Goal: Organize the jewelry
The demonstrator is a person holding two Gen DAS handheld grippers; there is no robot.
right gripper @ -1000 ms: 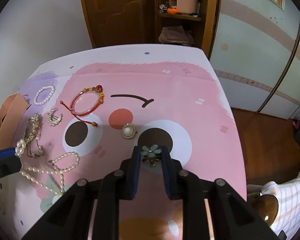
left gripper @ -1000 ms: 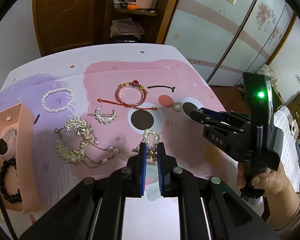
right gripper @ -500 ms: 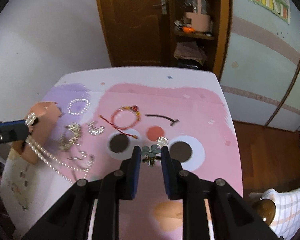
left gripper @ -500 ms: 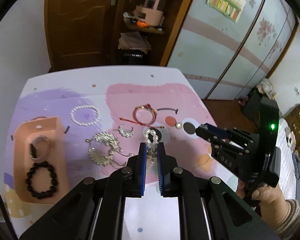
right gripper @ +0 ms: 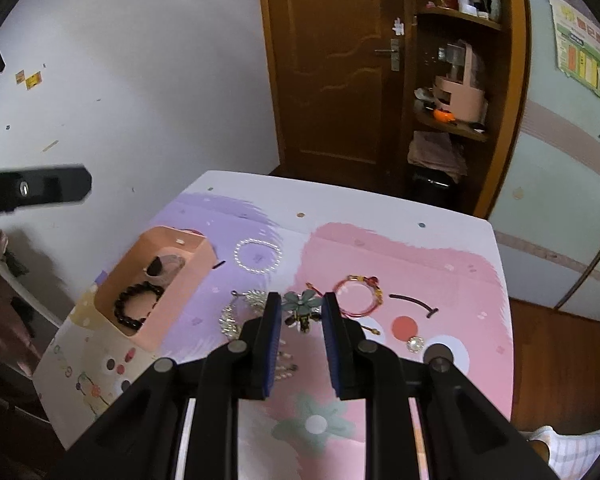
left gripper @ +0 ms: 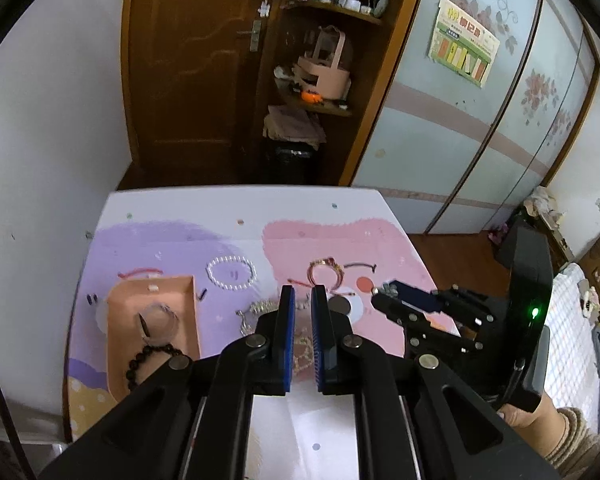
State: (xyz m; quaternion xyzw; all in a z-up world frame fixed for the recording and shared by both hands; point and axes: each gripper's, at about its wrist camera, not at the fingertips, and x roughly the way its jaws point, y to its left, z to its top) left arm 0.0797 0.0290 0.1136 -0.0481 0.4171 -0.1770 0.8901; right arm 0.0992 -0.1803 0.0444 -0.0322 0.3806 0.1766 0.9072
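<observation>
My left gripper is high above the mat, shut on a pearl necklace whose strand shows faintly between the blue pads. My right gripper is shut on a green flower brooch; in the left wrist view it hangs to the right. A pink box at the table's left holds a black bead bracelet and a clear bangle. On the mat lie a pearl bracelet, a red string bracelet, a gold leaf piece and a round pearl brooch.
The table stands against a white wall on the left, with a wooden door and a shelf behind it. Wardrobe doors run along the right. A person's hand holds the right gripper's handle.
Both grippers have risen well above the table with their pieces. The pearl necklace has come off the mat, and the pink box now shows whole at the left.
</observation>
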